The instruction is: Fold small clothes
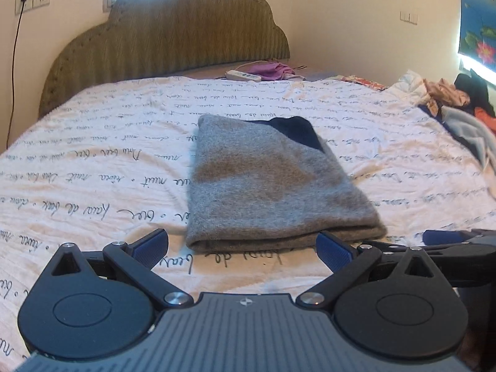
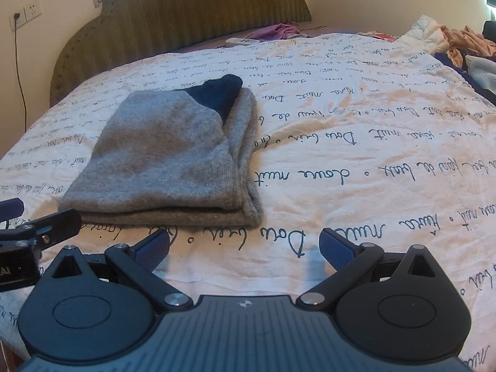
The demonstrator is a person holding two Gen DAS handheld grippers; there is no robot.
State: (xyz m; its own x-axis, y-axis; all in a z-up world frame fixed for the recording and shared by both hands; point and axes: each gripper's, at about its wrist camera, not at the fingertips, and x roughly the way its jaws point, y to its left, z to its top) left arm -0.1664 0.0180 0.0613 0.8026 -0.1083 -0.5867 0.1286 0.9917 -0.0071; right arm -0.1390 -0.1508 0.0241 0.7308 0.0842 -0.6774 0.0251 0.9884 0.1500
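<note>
A grey knit garment [image 1: 266, 186] with a dark navy patch [image 1: 297, 131] lies folded into a compact rectangle on the white bedsheet printed with script [image 1: 93, 161]. My left gripper [image 1: 243, 249] is open just short of the garment's near fold, nothing between its blue pads. In the right wrist view the same garment [image 2: 167, 161] lies ahead and to the left. My right gripper [image 2: 245, 248] is open over bare sheet, a little to the right of the garment's near corner. The left gripper's fingers [image 2: 46, 226] show at that view's left edge.
A padded olive headboard [image 1: 173, 31] stands at the far end of the bed. A white remote [image 1: 243, 76] and a purple cloth [image 1: 272, 69] lie near it. A pile of mixed clothes [image 1: 449, 99] sits at the bed's right side. A wall socket with a cable [image 1: 23, 0] is far left.
</note>
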